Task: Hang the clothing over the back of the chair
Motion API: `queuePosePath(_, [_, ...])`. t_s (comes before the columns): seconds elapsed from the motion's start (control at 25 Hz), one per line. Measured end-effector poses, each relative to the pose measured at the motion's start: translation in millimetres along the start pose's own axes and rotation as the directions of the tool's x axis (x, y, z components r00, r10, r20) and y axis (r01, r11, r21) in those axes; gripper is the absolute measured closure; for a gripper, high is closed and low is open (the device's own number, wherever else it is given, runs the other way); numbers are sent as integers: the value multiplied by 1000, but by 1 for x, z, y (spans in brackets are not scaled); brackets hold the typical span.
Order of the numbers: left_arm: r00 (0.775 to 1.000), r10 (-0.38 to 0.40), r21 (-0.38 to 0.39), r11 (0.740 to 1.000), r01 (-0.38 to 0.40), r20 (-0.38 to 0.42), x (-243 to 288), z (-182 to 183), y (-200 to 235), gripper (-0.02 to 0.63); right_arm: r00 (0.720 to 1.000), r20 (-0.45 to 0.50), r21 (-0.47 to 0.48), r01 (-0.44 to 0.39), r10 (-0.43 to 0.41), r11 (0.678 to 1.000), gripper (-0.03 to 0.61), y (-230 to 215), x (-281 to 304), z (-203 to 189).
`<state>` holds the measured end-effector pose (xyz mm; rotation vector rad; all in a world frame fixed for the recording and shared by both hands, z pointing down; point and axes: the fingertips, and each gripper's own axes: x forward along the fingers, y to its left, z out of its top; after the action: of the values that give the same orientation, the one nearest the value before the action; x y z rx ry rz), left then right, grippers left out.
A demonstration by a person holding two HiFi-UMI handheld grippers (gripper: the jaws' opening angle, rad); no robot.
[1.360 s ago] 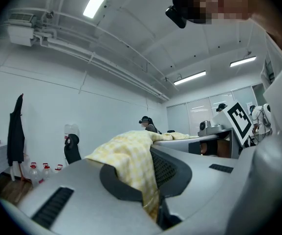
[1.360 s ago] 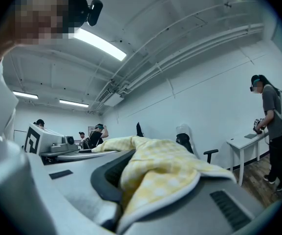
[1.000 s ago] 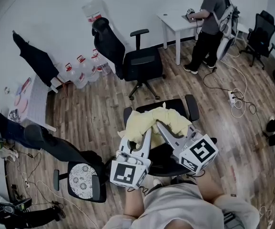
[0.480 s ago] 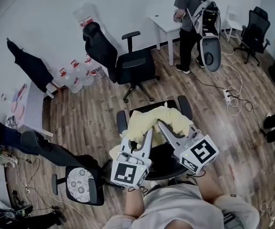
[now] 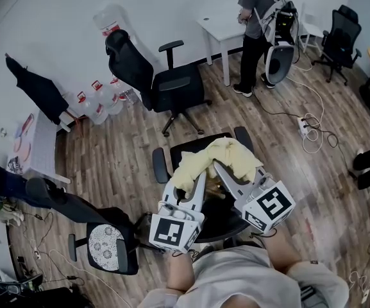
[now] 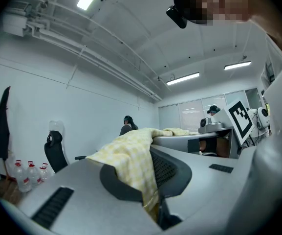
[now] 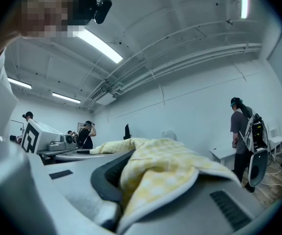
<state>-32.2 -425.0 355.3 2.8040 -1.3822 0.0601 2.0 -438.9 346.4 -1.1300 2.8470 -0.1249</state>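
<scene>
The left gripper [image 5: 185,191] and the right gripper [image 5: 218,167] both reach out level from the person at the near edge of the head view; each has its jaws closed tight on the clothing [image 5: 218,155], a pale yellow checked piece; in the left gripper view the cloth [image 6: 131,163] is pinched deep between the two grey jaws and folds over the right one; in the right gripper view the cloth [image 7: 162,173] bunches out of the closed jaws and drapes across the right jaw.

The clothing is held up between the two grippers, gathered in a soft heap above the seat of the black chair [image 5: 160,166]; it lies between the chair's two armrests; whether it touches the seat cannot be told; the chair's back is on the near side, toward the person.

Farther off on the wooden floor [image 5: 127,153] stands a second black office chair [image 5: 172,85]; left of it, against the far wall, a cluster of water bottles [image 5: 101,101]; to the far right a white desk [image 5: 218,25] with another person [image 5: 256,15] standing at it; near left, a chair with a patterned seat [image 5: 109,241].
</scene>
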Motion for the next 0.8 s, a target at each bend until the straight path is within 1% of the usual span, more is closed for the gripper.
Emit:
queuePosePath(0.36, [1000,25,10,1000,-25,10,-15,4,-7,583,1000,5,7,-28,28,1000,540,14,-9,0])
queuePosePath(0.6, [999,41,19,999,-42,20,-36,8,-19,583,998,18,-3,-54,54,999,540,34,-23,4])
queuePosePath(0.72, [998,51,21,998,-51,25,-50,9,-24,583,998,26,22,-62,61,998,540,47,-29,2])
queuePosePath(0.8, [998,60,21,998,-61,25,-57,11,-26,583,997,23,14,-79,79,997,540,54,-32,5])
